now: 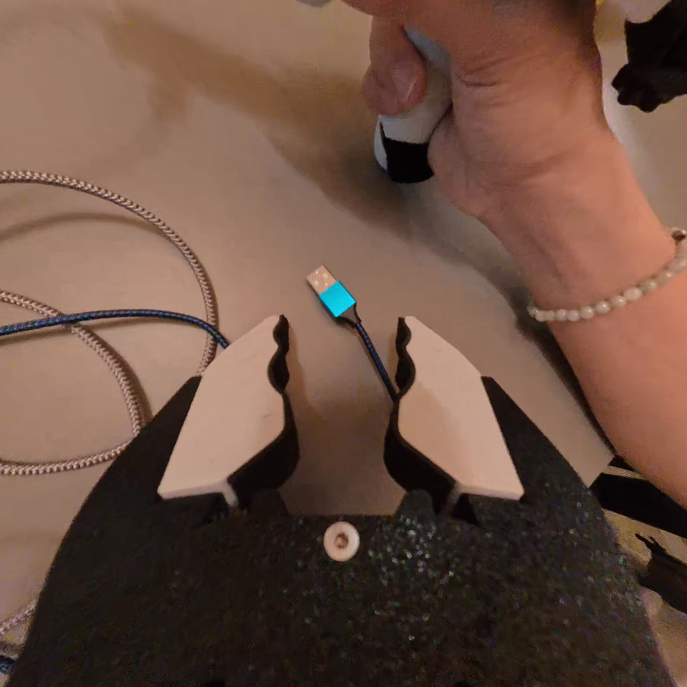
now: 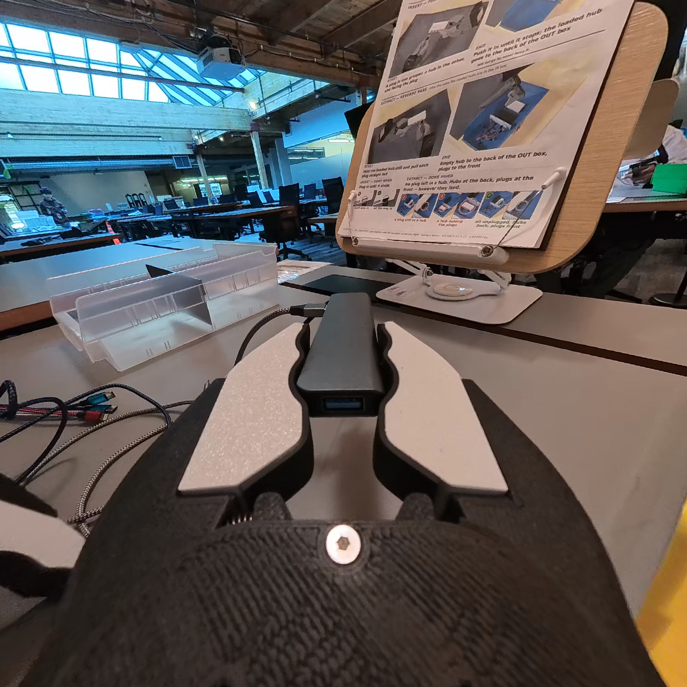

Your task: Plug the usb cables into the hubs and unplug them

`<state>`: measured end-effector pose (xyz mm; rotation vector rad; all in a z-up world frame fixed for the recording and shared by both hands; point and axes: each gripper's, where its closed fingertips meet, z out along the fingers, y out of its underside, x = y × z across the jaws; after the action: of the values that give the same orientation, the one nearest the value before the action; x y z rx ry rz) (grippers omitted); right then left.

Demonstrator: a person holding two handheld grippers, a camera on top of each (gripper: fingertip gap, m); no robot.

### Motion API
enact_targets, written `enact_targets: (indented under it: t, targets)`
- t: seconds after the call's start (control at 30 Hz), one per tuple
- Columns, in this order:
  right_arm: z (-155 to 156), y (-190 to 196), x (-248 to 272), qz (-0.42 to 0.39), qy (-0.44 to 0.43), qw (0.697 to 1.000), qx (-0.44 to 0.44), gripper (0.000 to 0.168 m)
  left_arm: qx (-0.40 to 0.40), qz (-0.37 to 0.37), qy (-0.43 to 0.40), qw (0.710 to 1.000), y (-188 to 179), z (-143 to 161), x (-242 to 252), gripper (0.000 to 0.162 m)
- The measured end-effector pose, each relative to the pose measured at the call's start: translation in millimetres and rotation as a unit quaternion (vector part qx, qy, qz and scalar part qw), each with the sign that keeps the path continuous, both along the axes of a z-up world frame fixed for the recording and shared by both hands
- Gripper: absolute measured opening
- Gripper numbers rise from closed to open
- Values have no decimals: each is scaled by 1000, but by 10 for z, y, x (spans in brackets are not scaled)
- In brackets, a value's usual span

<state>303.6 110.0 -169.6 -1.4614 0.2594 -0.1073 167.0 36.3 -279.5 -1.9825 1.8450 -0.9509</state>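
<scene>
- Nearest in the left wrist view, the left gripper point(image 1: 341, 336) has its white-and-black fingers spread apart over the tan table point(image 1: 193, 122), gripping nothing.
- Just past its fingertips lies a USB plug point(image 1: 331, 291) with a turquoise shell and bare metal tip, flat on the table, tip pointing up and to the left in the view.
- Its dark blue braided cable point(image 1: 375, 360) runs back beside the inner edge of the finger on the view's right, touching or nearly touching it, and shows again at the left.
- Left of that, a beige braided cable point(image 1: 178, 245) lies in loose loops, crossed by the blue one.
- Farther off at the upper right, a person's hand point(image 1: 513, 122), a bead bracelet point(image 1: 609, 297) on its wrist, grasps a white-and-black handle.
- Nearest in the right wrist view, the right gripper point(image 2: 342, 327) pinches a dark grey hub point(image 2: 342, 345) between its fingers, held above the table, one blue port facing the camera.
- A braided cable point(image 2: 260, 327) leaves the hub's far left corner.
- More cables point(image 2: 85, 405) with turquoise and red plugs lie at the left.
- Beyond stand a clear plastic bin point(image 2: 163, 297) and an instruction sheet point(image 2: 472, 122) on a wooden stand.
</scene>
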Motion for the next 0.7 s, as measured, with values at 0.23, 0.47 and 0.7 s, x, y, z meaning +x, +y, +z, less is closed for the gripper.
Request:
enact_targets:
  t: [0.23,0.47,0.7]
  targets:
    - [8,-11,6,0,4,1000,5,35,83,-26,-9,996,70,-70,161,21]
    - [7,-13,16,1,8,1000,6,35,50,-15,-26,998,121,-8,55,34]
    - [5,-9,13,2,9,1000,5,35,28,-26,8,999,2,34,-65,30]
